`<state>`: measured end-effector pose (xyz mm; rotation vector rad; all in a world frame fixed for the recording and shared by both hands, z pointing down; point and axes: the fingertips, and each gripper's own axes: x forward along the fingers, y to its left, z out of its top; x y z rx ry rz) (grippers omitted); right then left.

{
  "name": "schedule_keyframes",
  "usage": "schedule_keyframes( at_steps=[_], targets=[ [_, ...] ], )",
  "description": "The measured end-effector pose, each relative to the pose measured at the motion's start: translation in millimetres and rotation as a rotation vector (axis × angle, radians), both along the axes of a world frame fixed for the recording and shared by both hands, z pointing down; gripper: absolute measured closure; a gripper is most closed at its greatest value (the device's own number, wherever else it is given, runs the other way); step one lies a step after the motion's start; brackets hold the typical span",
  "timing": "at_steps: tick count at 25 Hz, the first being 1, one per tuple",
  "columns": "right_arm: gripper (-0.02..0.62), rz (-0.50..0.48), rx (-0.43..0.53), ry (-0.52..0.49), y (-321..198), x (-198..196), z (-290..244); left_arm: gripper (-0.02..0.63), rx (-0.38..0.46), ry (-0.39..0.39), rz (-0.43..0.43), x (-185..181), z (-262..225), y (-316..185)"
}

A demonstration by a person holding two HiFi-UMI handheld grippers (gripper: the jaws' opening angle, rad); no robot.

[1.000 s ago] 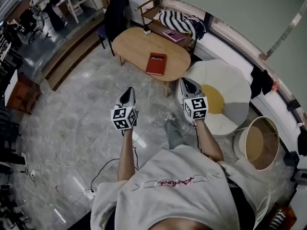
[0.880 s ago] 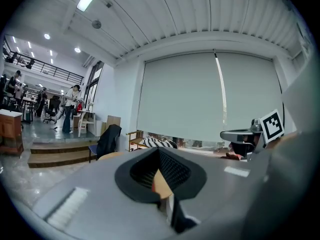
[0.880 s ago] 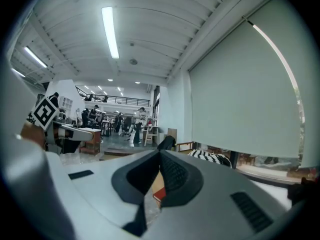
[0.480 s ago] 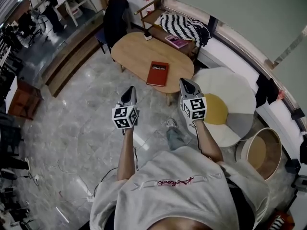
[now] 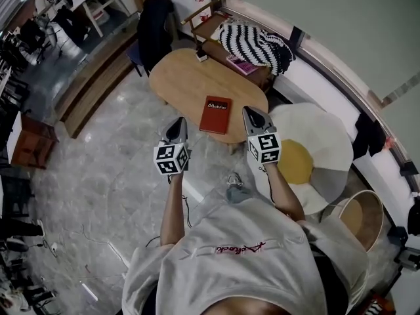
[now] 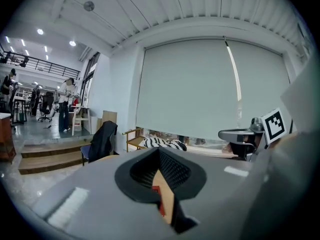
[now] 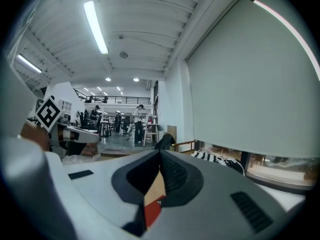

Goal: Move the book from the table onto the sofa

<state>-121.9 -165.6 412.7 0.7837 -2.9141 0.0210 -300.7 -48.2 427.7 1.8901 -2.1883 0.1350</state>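
A red book [image 5: 216, 115] lies flat on the near end of an oval wooden table [image 5: 186, 73]. I hold both grippers side by side above the floor, pointing at the table. The left gripper [image 5: 176, 127] stops short of the table's near edge, left of the book; the right gripper [image 5: 253, 116] is over the table's near right edge, right of the book. Both are shut with nothing between the jaws. In the left gripper view the shut jaws [image 6: 159, 153] frame a sliver of book [image 6: 157, 194]; the right gripper view [image 7: 160, 156] shows red book [image 7: 152, 212] too.
A round white seat with a yellow centre [image 5: 314, 148] lies on the floor right of the table. A wooden bench with a striped cushion [image 5: 252, 43] and a pink book stands behind the table. A dark-draped chair [image 5: 155, 25] is at the far left, a round basket [image 5: 357, 218] at right.
The table and book have drawn nearer in the head view as I walked forward. Both grippers kept shut and level, now reaching the table's near edge.
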Motion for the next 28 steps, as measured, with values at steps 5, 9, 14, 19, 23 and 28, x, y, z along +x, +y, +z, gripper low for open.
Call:
schedule_keyframes(
  at_steps=[5, 9, 14, 19, 23, 28],
  targets=[
    [0.586, -0.019, -0.017, 0.022, -49, -25, 10, 0.597, -0.027, 0.014, -0.013, -26, 12, -49],
    [0.586, -0.037, -0.043, 0.048, -75, -44, 26, 0.597, -0.067, 0.032, -0.022, -43, 31, -72],
    [0.586, -0.059, -0.078, 0.083, -96, -66, 49, 0.597, -0.14, 0.058, -0.025, -60, 66, -86],
    [0.584, -0.072, -0.133, 0.121, -107, -87, 82, 0.597, -0.22, 0.092, -0.028, -79, 108, -92],
    [0.586, -0.065, -0.189, 0.156, -115, -102, 124, 0.597, -0.278, 0.126, -0.023, -97, 151, -100],
    [0.584, -0.033, -0.282, 0.226, -112, -107, 195, 0.597, -0.352, 0.184, 0.009, -107, 218, -107]
  ],
)
